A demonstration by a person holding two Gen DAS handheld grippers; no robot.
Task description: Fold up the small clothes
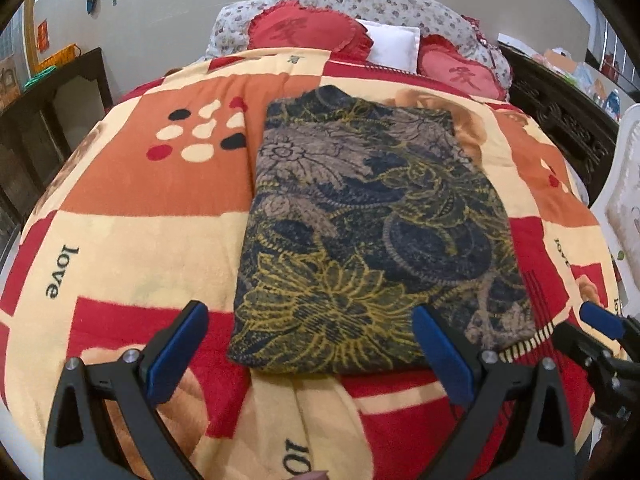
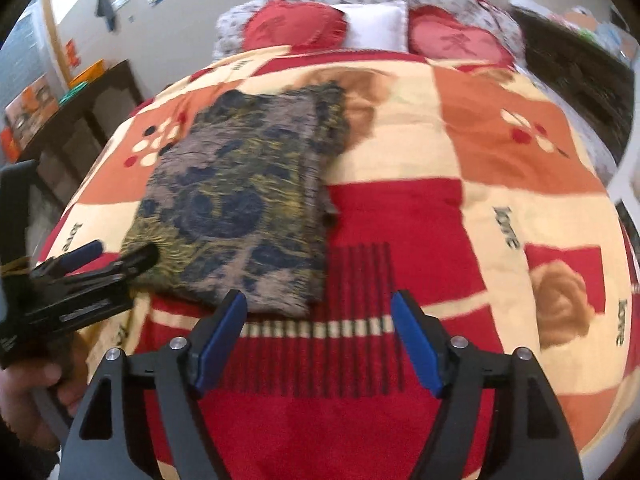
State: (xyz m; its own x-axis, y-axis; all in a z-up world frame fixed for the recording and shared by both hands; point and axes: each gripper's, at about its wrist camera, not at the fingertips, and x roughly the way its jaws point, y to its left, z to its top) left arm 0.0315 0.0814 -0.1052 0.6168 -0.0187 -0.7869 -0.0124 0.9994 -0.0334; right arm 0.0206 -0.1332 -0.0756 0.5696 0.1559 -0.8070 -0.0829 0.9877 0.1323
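1. The patterned garment (image 1: 372, 232) is lying on the blanket (image 1: 132, 240) covering the bed, roughly midway across it and toward the foot edge, well short of the pillows (image 1: 394, 46) at the head end.
2. It is sitting as a compact, thick rectangle with straight sides; layered edges are showing along its right side in the right wrist view (image 2: 240, 200). Judgement: the main folds are looking done.
3. The left tool (image 1: 312, 344) is hanging above the near edge of the garment with its jaws standing wide apart and nothing between the pads; one pad is overlapping the cloth in the view, but contact cannot be confirmed.
4. The right tool (image 2: 318, 340) is showing its jaws spread apart and empty, over bare blanket just beside the garment's near right corner. That view is blurring, so fine detail is unreliable.
5. Neither tool is gripping cloth, so the garment is resting free.
6. What is remaining, as a judgement: at most one more halving or a squaring-up of the edges. No other clothes are showing on the bed.
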